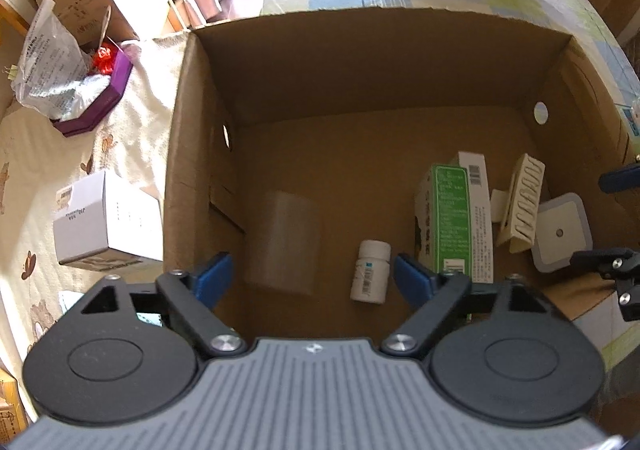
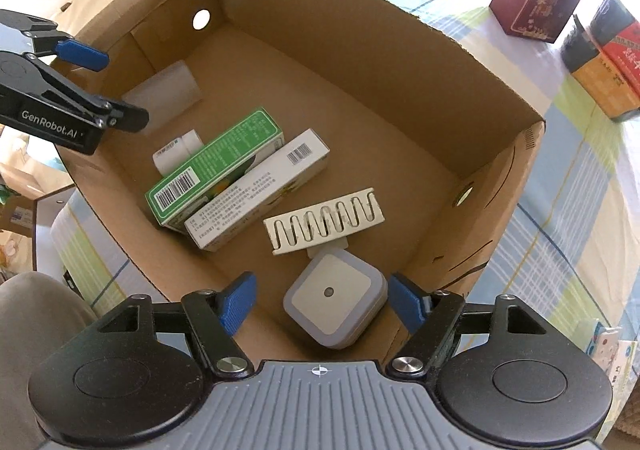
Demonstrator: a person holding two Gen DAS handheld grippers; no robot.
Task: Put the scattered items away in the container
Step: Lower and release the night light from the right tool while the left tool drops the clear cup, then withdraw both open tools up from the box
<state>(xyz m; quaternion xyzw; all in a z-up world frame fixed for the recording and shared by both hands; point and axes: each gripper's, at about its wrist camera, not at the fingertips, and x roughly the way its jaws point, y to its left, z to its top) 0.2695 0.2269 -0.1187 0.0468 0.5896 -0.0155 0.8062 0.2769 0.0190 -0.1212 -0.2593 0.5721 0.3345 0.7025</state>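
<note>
Two hand-held claws hover over an open cardboard box (image 2: 400, 61) that sits on a surface covered with a pale checked cloth (image 2: 560, 209). The left claw (image 1: 312, 278) is spread wide and holds nothing; below it, on the box floor, lies a translucent plastic cup (image 1: 282, 242) on its side, with a small white pill bottle (image 1: 370, 272) just beside it. The right claw (image 2: 320, 304) is also spread and empty, poised above a square grey-and-white night light (image 2: 334, 304) resting near the box's near wall. Between these lie a green carton (image 2: 216, 165) and a white carton (image 2: 260, 189), touching side by side, and a cream slotted holder (image 2: 324, 219) next to the night light. Both claws appear to have just let go — this looks like the release step, with six items already inside. Outside the box, to its left, a white box (image 1: 104, 217) sits on a cream towel (image 1: 132, 129), with a purple tray (image 1: 108, 89) of wrappers beyond. The next move likely calls for lifting clear of the walls and reaching for whatever is left outside — possibly that white box.
</note>
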